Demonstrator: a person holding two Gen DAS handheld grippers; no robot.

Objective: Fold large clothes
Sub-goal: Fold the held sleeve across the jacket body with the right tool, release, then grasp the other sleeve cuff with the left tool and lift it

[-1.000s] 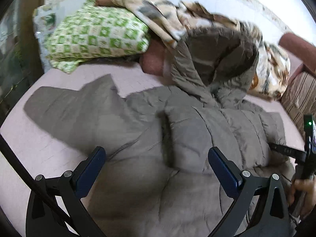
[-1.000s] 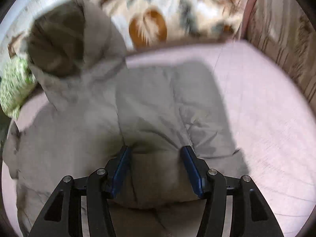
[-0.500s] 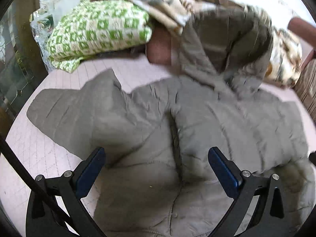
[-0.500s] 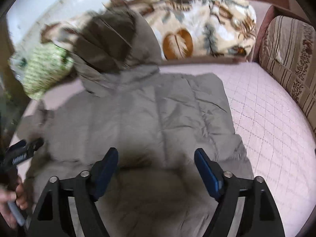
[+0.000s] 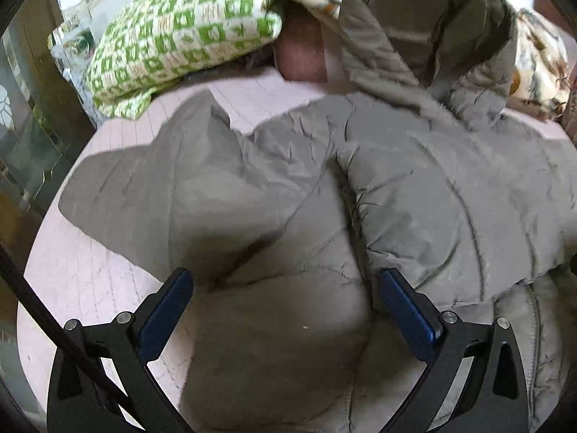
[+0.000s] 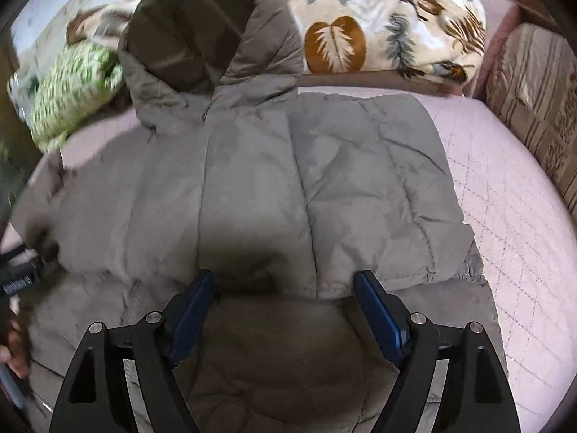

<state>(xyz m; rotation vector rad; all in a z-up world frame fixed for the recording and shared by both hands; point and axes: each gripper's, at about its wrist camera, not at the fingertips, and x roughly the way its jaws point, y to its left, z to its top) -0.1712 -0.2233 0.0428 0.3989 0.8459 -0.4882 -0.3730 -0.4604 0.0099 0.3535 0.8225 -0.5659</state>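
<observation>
A grey padded jacket [image 6: 274, 187] lies spread on a pink quilted bed [image 6: 505, 216], its hood [image 6: 202, 29] up against the bedding at the far end.

The right wrist view shows the side the other view barely reaches: one sleeve [image 6: 378, 195] folded in over the body, its cuff end lying just ahead of the right gripper [image 6: 283, 292], and beyond it a bare stretch of mattress and a striped cushion [image 6: 533, 108] at the edge. It also catches, at its far left border, a hand [image 6: 14, 346] gripping a dark tool handle (blurred, so little more can be said).

The left wrist view shows the other sleeve [image 5: 151, 187] lying out flat to the side over the bed, and a deep crease running down the jacket's middle. A glass-panelled door or cabinet sits at its left edge.

The right gripper's jaws have just been opening; they stand wide apart above the jacket with nothing pinched. The left gripper [image 5: 285, 288] is likewise spread wide over the fabric, gripping nothing.

Counted: one jacket, two sleeves, one hood, one green-and-white checked pillow [image 5: 180, 36], one leaf-patterned blanket [image 6: 378, 25], two grippers.
</observation>
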